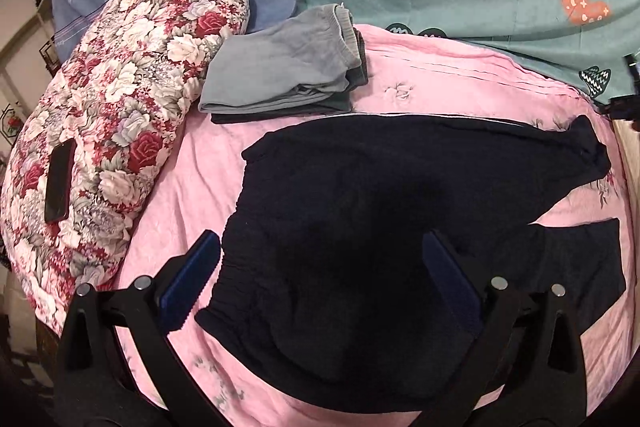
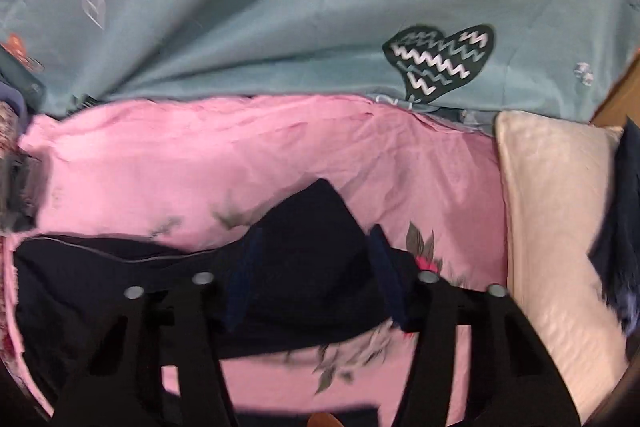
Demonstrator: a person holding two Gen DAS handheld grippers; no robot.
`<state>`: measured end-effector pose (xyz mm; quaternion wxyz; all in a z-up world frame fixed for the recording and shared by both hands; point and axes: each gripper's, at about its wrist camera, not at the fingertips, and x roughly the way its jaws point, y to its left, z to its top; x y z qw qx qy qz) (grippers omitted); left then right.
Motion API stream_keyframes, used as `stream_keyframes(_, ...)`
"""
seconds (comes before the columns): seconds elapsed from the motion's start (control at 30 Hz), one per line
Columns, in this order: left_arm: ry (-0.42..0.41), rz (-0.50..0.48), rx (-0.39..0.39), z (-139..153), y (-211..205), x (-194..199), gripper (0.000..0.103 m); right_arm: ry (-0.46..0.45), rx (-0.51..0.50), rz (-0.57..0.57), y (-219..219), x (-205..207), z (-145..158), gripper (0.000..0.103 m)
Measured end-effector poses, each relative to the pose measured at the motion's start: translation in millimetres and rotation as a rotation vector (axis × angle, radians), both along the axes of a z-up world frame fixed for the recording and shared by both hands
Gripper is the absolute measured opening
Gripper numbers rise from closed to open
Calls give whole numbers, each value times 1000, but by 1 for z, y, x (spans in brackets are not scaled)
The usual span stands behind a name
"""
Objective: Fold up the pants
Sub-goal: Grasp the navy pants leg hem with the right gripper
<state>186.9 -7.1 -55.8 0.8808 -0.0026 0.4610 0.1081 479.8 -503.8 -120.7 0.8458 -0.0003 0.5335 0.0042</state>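
Left gripper [image 1: 320, 259] tilts steeply down, jaws wide, empty, over my dark pants [image 1: 400, 195]; right gripper [image 2: 314, 255], angled down, half-closed, straddles a pant leg [image 2: 316, 227].

Left tongs [image 1: 320, 259] angled downward, jaws wide apart, right tongs [image 2: 312, 259] downward, jaws half-spread

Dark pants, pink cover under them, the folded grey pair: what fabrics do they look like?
Dark pants: navy knit, matte, probably fleecy; shirred waist.
Pink cover: thin woven cotton-like sheet, matte; fine creases, printed flowers.
Folded grey pair: soft brushed knit, likely fleece; ribbed waistband.
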Motion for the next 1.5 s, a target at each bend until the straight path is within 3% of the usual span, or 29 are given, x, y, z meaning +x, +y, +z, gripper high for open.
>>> stream_keyframes(0.13, 24, 4, 1, -6, -6, 3, 101, 62, 3, -7, -11, 39, -41, 47)
stream_keyframes(0.27, 54, 13, 5, -14, -12, 17, 101, 123, 73, 3, -16, 61, -67, 46)
stream_keyframes(0.3, 56, 13, 4, -15, -13, 20, 101, 143, 75, 7, -17, 64, -74, 42)
stream_keyframes(0.37, 56, 9, 3, -15, -16, 26, 101, 166, 119, 19, -17, 66, -82, 14)
stream_keyframes(0.43, 59, 6, 1, -15, -18, 33, 101, 156, 123, 27, -15, 65, -80, 5)
stream_keyframes(0.5, 58, 4, -6, -14, -21, 39, 101, 150, 120, 54, -14, 64, -72, 4)
stream_keyframes(0.7, 48, -6, 0, -11, -31, 51, 101, -51, 240, -28, -52, 69, -19, 3)
stream_keyframes(0.83, 49, -13, 14, -10, -38, 54, 101, -1, 132, -25, -37, 81, -48, 4)
stream_keyframes(0.9, 44, -18, 16, -8, -39, 54, 101, 52, 83, -65, -36, 86, -72, 17)
stream_keyframes(0.93, 38, -23, 20, -6, -39, 54, 101, 64, 79, -74, -37, 85, -76, 32)
stream_keyframes(0.97, 29, -27, 25, -5, -39, 54, 101, 47, 71, -93, -41, 80, -71, 48)
stream_keyframes(1.0, 25, -28, 27, -4, -39, 55, 101, 20, 89, -103, -45, 72, -63, 51)
stream_keyframes(1.07, 19, -30, 21, -4, -38, 57, 101, -25, 132, -96, -57, 48, -44, 51)
stream_keyframes(1.17, 19, -35, -3, -6, -38, 60, 101, 25, 126, -130, -79, 14, -38, 51)
stream_keyframes(1.33, 24, -54, -17, -5, -45, 59, 101, 141, 198, -150, -94, -18, -72, 51)
stream_keyframes(1.37, 21, -57, -9, -4, -47, 57, 101, 163, 188, -147, -93, -20, -84, 36)
stream_keyframes(1.47, 9, -61, 29, 2, -49, 51, 101, 160, 189, -150, -93, -22, -94, 8)
stream_keyframes(1.5, 7, -57, 32, 3, -48, 50, 101, 162, 190, -151, -94, -26, -89, 8)
